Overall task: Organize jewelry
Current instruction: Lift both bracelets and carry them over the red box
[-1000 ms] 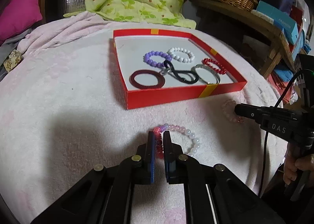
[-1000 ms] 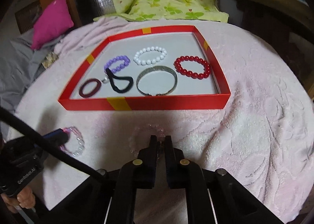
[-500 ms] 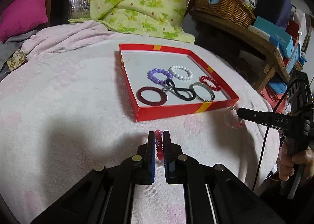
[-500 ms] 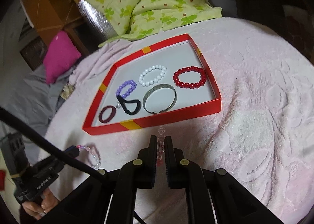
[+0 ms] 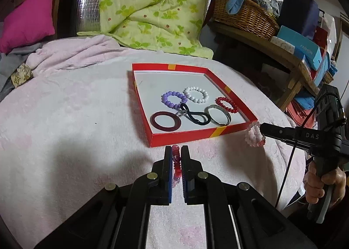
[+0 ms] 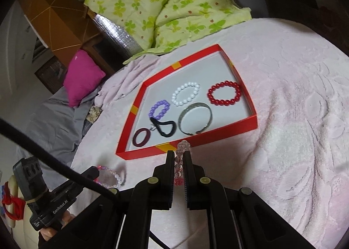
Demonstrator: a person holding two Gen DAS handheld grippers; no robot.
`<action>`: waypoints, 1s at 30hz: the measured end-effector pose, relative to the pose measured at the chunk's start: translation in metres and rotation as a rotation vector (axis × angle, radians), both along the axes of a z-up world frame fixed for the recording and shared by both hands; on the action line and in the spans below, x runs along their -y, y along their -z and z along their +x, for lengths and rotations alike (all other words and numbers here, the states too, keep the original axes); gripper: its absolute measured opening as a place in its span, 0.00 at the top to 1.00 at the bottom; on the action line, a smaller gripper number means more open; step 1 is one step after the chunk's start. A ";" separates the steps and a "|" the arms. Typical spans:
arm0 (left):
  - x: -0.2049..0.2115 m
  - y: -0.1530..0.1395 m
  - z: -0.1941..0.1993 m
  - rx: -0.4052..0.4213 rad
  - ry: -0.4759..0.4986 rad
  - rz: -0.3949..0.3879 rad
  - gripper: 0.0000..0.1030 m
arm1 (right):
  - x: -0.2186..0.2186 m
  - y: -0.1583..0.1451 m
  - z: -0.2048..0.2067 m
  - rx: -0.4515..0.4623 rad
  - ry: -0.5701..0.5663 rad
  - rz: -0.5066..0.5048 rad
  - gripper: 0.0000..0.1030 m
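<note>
A red tray [image 5: 185, 137] [image 6: 218, 137] sits on the pink cloth and holds several bracelets: purple [image 5: 172, 100], white [image 5: 195, 94], red [image 5: 226, 105], silver bangle [image 5: 218, 116], dark ring [image 5: 165, 122] and a black band [image 5: 194, 117]. My left gripper [image 5: 176, 150] is shut on a pink-and-white bead bracelet [image 5: 176, 161], lifted just before the tray's near wall; it also shows in the right wrist view [image 6: 109, 176]. My right gripper [image 6: 179, 155] is shut on a pale pink bead bracelet [image 6: 182, 150] [image 5: 253, 135], held at the tray's near right corner.
A green floral quilt [image 5: 152, 7] lies behind the tray. A magenta cushion [image 5: 26, 24] is at far left. A wicker basket [image 5: 244, 15] and boxes stand on a wooden shelf at right, past the cloth's edge.
Both grippers have lifted their bracelets off the cloth and moved up toward the tray's near wall. The right gripper now hangs its bracelet at the tray's corner.
</note>
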State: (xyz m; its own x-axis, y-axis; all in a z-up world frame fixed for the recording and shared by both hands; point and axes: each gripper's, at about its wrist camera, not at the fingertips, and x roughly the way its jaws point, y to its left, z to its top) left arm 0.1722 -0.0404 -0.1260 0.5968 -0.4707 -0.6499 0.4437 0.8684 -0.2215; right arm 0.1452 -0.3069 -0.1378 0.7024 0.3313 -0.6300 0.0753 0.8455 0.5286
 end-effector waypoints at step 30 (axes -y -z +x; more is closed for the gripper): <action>0.029 -0.054 -0.037 0.164 -0.042 0.124 0.93 | 0.001 -0.041 -0.034 0.128 -0.006 0.006 0.92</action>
